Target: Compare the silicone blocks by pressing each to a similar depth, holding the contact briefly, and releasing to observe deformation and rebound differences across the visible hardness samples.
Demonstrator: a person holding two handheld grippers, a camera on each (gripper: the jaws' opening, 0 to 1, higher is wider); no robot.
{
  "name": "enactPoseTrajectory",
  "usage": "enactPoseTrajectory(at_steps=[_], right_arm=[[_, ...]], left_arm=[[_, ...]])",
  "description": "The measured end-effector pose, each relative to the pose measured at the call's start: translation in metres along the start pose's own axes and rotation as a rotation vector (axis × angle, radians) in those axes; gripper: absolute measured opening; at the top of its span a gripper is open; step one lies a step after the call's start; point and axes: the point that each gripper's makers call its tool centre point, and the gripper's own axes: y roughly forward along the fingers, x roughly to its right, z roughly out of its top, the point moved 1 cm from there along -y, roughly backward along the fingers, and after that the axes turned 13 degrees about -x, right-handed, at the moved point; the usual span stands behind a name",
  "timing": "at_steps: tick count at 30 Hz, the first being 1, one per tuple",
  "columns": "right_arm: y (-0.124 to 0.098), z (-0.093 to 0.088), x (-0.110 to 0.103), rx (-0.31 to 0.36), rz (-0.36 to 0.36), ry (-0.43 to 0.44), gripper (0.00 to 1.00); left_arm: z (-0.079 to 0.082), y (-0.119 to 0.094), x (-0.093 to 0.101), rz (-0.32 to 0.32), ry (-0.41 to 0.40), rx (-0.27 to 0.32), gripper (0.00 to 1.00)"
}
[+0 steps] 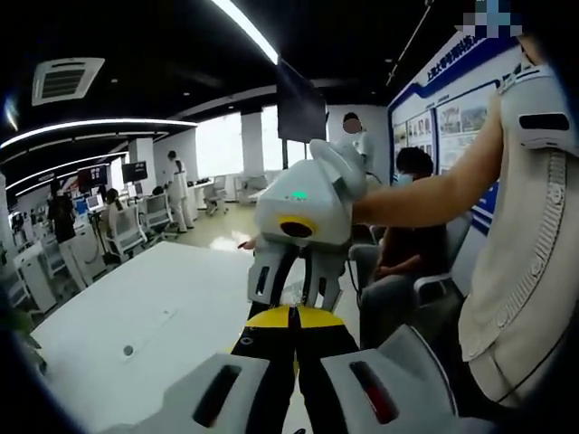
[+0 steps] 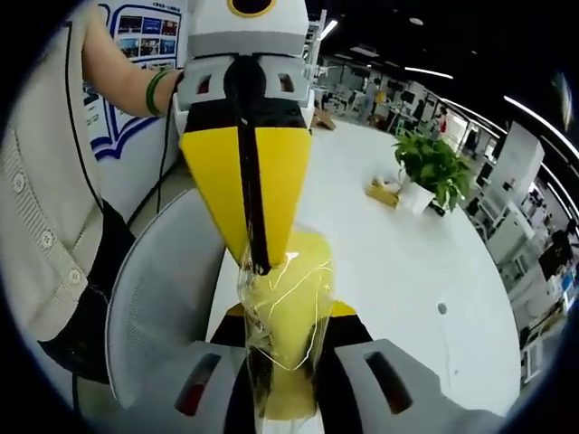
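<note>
A yellow silicone block (image 2: 291, 307) in clear plastic wrap (image 2: 271, 271) sits between the jaws of my right gripper (image 2: 288, 312), which is shut on it. My left gripper (image 2: 258, 262) comes in from the top of the right gripper view with its yellow jaws pressed together. Their tips pinch the puckered upper edge of the wrap. In the left gripper view the left gripper (image 1: 294, 316) meets the white right gripper (image 1: 291, 291) tip to tip, with a bit of wrap (image 1: 293, 295) glinting between them. Both are held above the white table (image 1: 154, 316).
A potted plant (image 2: 432, 167) and a small box (image 2: 384, 192) stand far out on the table (image 2: 425, 271). A grey chair (image 2: 154, 298) is beside the table edge. A seated person (image 1: 407, 253) is behind the grippers, and office desks with people fill the background.
</note>
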Motion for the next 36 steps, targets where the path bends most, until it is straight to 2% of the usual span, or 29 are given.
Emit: enactPoseTrajectory(at_steps=[6, 23, 36], right_arm=[[-0.0001, 0.0026, 0.0009, 0.016, -0.013, -0.024, 0.13], [0.0028, 0.0018, 0.0024, 0.019, -0.02, -0.018, 0.19], [0.0026, 0.0024, 0.001, 0.006, -0.015, -0.007, 0.27]], left_arm=[[0.0006, -0.001, 0.0008, 0.001, 0.002, -0.001, 0.0], [-0.001, -0.0018, 0.0031, 0.002, 0.002, -0.005, 0.0], [0.001, -0.0032, 0.0068, -0.002, -0.005, 0.018, 0.0]])
